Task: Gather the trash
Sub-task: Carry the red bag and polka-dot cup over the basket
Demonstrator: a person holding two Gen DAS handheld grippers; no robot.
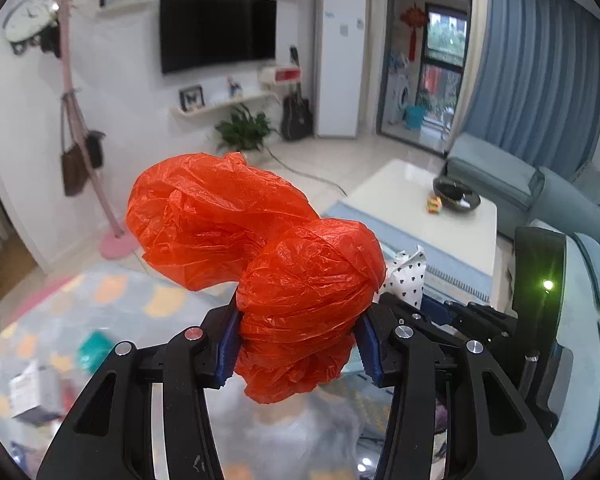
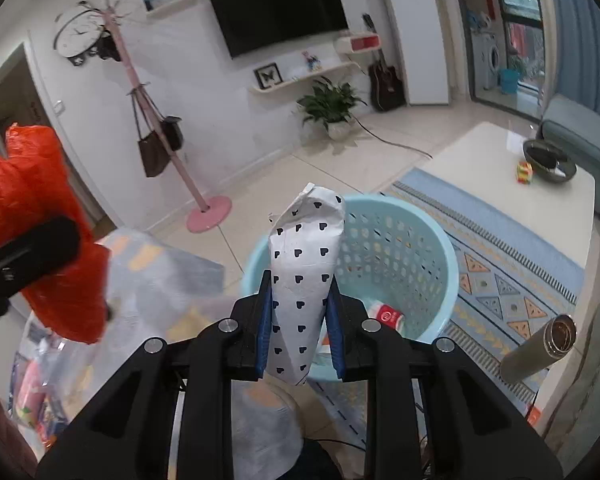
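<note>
My left gripper (image 1: 296,344) is shut on a crumpled orange plastic bag (image 1: 260,248) and holds it up in the air. The same bag (image 2: 40,232) shows at the left of the right wrist view. My right gripper (image 2: 300,328) is shut on a white paper bag with black hearts (image 2: 304,280), upright, just in front of and above a light blue perforated basket (image 2: 420,240). A red and white packet (image 2: 384,314) lies inside the basket. The white bag's top (image 1: 410,272) peeks out to the right of the orange bag.
A low table with a clear cover holds small boxes and packets (image 1: 32,392). A steel thermos (image 2: 540,348) lies on the patterned rug. A white coffee table (image 2: 520,184) bears a dark bowl (image 2: 548,160). A pink coat rack (image 2: 204,208) and blue sofa (image 1: 500,176) stand around.
</note>
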